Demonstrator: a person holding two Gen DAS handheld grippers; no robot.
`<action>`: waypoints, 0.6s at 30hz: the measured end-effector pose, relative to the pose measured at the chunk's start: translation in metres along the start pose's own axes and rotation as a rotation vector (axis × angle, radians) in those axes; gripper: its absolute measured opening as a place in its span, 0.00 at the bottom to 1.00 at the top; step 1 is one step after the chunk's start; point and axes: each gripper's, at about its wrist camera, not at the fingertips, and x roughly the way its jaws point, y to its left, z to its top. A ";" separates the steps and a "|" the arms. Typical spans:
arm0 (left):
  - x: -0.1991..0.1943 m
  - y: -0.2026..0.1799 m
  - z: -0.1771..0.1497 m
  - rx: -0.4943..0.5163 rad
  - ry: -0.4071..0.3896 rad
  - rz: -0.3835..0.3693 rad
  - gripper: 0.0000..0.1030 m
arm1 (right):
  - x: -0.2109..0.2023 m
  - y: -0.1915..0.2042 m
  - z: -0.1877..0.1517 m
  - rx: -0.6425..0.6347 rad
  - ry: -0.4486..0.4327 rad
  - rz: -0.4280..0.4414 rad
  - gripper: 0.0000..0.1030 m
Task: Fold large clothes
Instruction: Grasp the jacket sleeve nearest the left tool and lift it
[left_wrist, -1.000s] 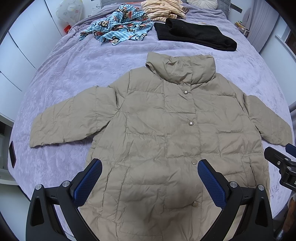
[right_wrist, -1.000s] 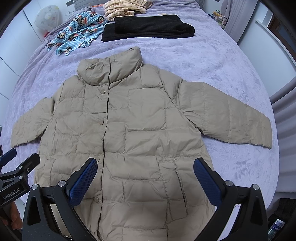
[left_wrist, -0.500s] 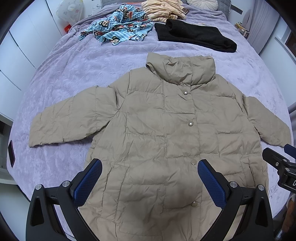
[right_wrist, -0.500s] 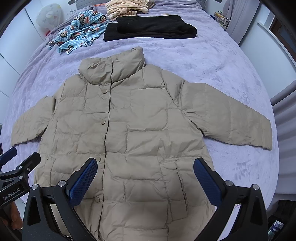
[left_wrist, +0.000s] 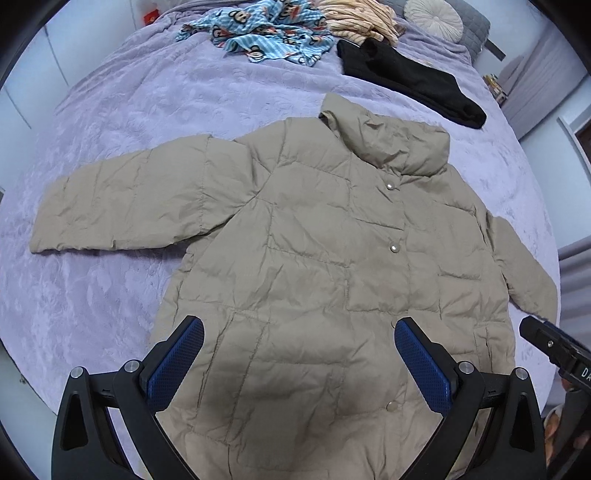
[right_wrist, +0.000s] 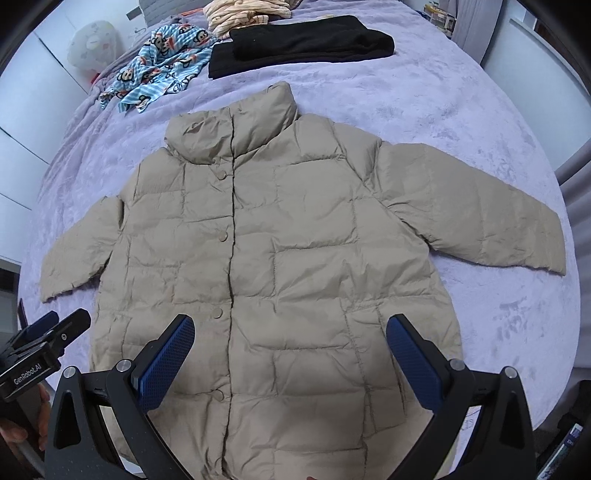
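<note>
A beige quilted puffer jacket lies face up and buttoned on the bed, both sleeves spread out; it also shows in the right wrist view. My left gripper is open and empty above the jacket's lower left front. My right gripper is open and empty above the lower front near the hem. Each gripper's tip shows at the edge of the other's view: the right one, the left one.
The bed has a lilac textured cover. At the far end lie a blue monkey-print garment, a black folded garment and a striped cream garment. White cupboards stand left; the bed's edge is near right.
Both grippers have tilted and shifted slightly: the left view swung left, so the jacket sits further right. Both grippers stay open; the jacket has not moved.
</note>
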 end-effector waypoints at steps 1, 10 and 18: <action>0.002 0.012 0.001 -0.029 -0.003 -0.011 1.00 | 0.002 0.002 -0.001 0.004 -0.002 0.014 1.00; 0.041 0.148 0.016 -0.305 -0.070 -0.126 1.00 | 0.054 0.056 -0.013 0.001 0.106 0.096 1.00; 0.108 0.285 0.020 -0.638 -0.133 -0.272 1.00 | 0.111 0.110 -0.025 -0.043 0.142 0.202 1.00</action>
